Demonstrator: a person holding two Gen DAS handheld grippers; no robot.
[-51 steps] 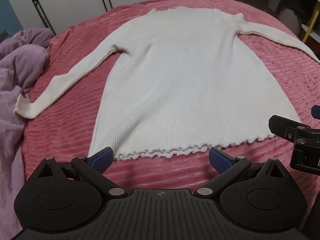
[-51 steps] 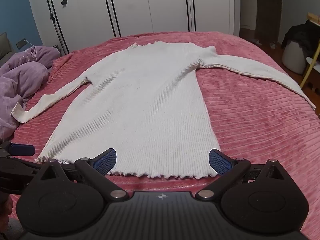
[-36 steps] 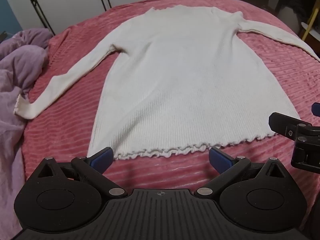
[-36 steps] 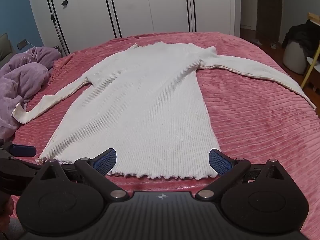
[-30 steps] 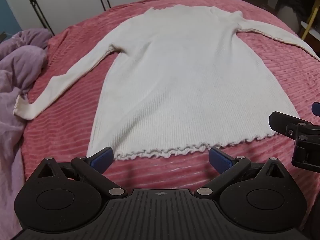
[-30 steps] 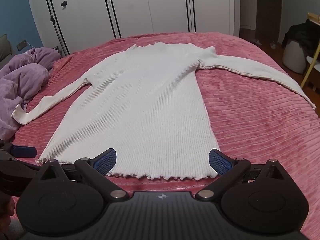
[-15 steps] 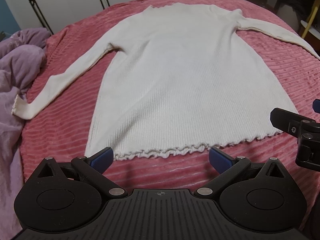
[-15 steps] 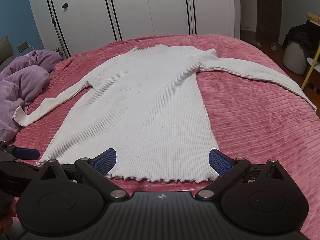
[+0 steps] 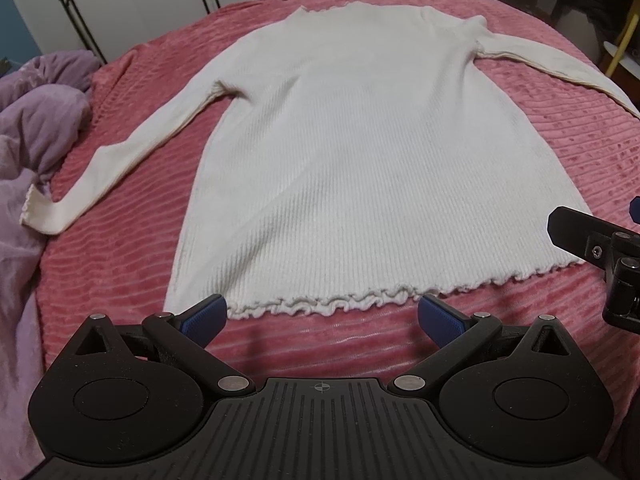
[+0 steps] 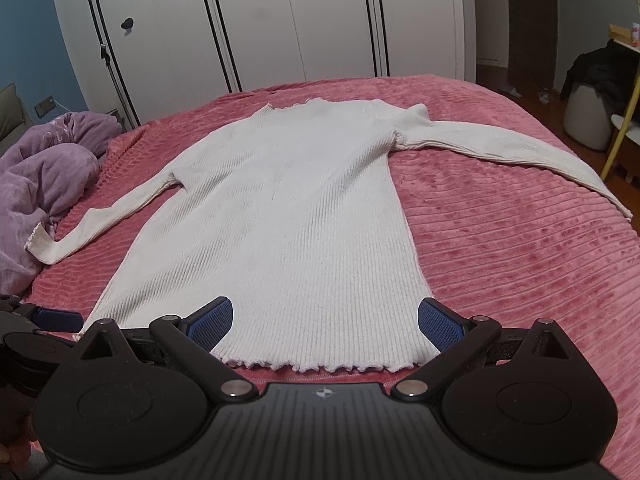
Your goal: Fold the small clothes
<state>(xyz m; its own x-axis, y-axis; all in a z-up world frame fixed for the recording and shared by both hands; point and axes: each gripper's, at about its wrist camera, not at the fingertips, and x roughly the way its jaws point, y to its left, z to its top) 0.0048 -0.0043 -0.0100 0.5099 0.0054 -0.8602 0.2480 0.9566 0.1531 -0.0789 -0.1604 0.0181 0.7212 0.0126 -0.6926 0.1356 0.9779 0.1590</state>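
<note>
A cream ribbed long-sleeved knit dress [image 9: 360,152] [image 10: 288,216] lies flat on the pink bedspread, collar far, frilled hem near, both sleeves spread out to the sides. My left gripper [image 9: 320,318] is open just short of the hem's left half, blue pads wide apart, nothing between them. My right gripper [image 10: 325,320] is open too, hovering over the hem's right half with the fabric showing between its fingers. Each gripper shows in the other's view: the right one's finger [image 9: 592,240] at the right edge, the left one's blue pad [image 10: 56,318] at the lower left.
A pink ribbed bedspread [image 9: 580,152] [image 10: 520,248] covers the bed. Crumpled lilac bedding [image 9: 36,128] [image 10: 44,176] lies along the left side, touching the left cuff. White wardrobe doors [image 10: 280,28] stand behind. A white bin with dark clothes [image 10: 588,108] and yellow furniture stand right.
Both grippers have edged forward toward the hem, the right one now over it. The dress has not moved and both stay open.
</note>
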